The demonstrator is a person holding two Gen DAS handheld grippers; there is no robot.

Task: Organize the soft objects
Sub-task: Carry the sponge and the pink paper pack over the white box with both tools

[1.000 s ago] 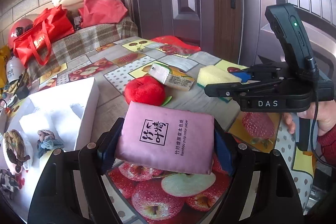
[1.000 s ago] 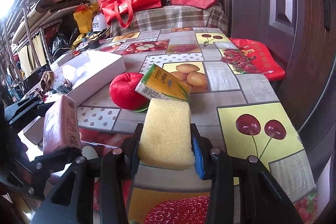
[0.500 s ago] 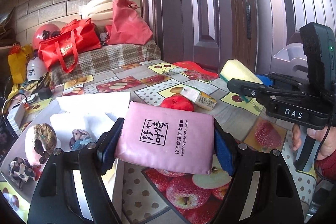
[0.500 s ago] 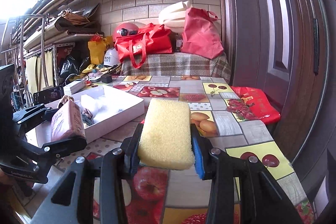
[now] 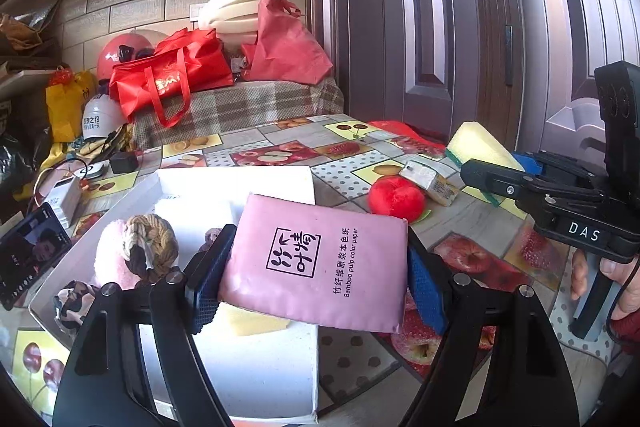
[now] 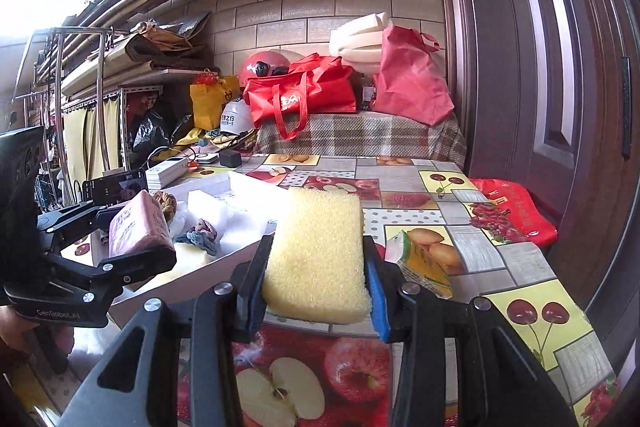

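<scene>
Pinching pink tissue pack [image 5: 316, 263] in left gripper [image 5: 316, 279] above white tray [image 5: 260, 379]; right gripper [image 6: 316, 291] clamping yellow sponge [image 6: 320, 251].

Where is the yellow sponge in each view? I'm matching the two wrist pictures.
Left wrist: sponge at the right edge, mid-height, held in the right gripper.
Right wrist: sponge at centre, clamped between that gripper's fingers.
Shared landmark: white box on the table.
</scene>
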